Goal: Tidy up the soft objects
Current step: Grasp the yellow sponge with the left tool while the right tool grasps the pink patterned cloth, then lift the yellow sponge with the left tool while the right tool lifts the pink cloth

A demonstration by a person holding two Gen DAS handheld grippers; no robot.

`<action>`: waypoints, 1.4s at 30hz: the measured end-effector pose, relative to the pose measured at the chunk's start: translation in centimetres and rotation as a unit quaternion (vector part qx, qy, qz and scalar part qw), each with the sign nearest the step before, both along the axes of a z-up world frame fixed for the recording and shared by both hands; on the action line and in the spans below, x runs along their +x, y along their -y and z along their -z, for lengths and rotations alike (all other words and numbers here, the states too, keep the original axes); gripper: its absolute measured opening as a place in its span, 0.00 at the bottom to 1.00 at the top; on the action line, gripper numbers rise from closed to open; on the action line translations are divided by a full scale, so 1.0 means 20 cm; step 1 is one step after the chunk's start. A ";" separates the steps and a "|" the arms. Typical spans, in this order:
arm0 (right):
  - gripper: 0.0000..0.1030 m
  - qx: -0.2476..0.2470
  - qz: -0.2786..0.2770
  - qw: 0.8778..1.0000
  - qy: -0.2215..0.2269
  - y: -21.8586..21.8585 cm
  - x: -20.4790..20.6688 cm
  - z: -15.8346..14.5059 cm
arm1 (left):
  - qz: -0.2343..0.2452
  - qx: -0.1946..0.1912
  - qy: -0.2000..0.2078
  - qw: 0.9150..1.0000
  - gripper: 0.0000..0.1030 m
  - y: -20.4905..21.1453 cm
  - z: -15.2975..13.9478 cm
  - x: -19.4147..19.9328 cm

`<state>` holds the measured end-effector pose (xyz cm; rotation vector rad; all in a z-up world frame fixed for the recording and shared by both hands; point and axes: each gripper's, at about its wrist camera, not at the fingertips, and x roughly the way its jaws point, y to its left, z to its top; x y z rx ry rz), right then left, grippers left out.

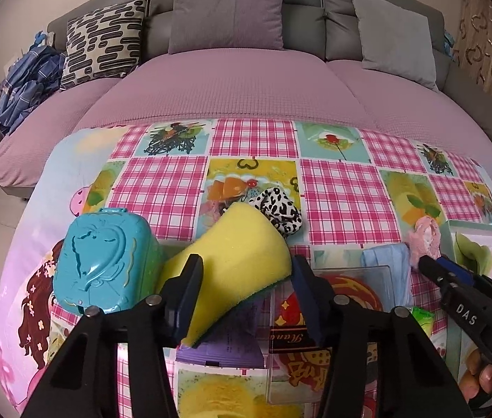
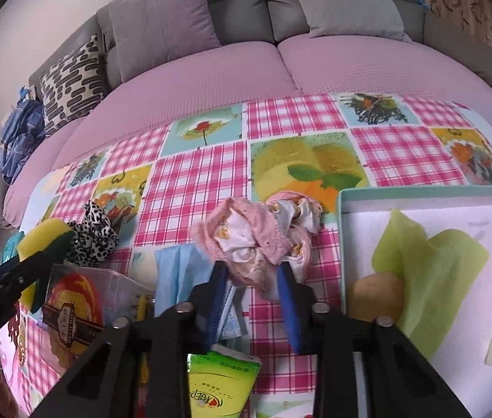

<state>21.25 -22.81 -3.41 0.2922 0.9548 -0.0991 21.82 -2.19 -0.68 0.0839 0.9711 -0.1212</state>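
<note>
Yellow porous sponge wedge (image 1: 232,261) beside crumpled pink lace-edged cloth (image 2: 263,237)

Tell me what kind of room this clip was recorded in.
Most likely a home living room. A grey sofa with throw cushions and a mauve seat cover stands behind a table under a bright patchwork cloth; crumpled blue clothing lies at the sofa's end.

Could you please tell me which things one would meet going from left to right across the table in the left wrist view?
Teal case → yellow sponge → light blue cloth → pink cloth bundle → open box.
</note>
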 end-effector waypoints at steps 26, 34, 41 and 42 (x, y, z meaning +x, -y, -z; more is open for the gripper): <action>0.09 0.001 0.006 1.000 0.022 0.05 -0.04 -0.05 | -0.020 -0.012 0.019 1.000 0.38 -0.05 -0.06 -0.01; 0.08 0.006 0.010 0.999 0.043 0.06 -0.07 -0.12 | -0.034 -0.017 0.038 0.999 0.31 -0.09 -0.12 -0.03; 0.08 0.000 0.010 0.998 0.067 0.06 -0.10 -0.22 | -0.044 -0.026 0.051 0.997 0.29 -0.12 -0.17 -0.04; 0.08 -0.001 0.010 0.997 0.070 0.06 -0.11 -0.23 | -0.044 -0.027 0.053 0.997 0.29 -0.12 -0.17 -0.04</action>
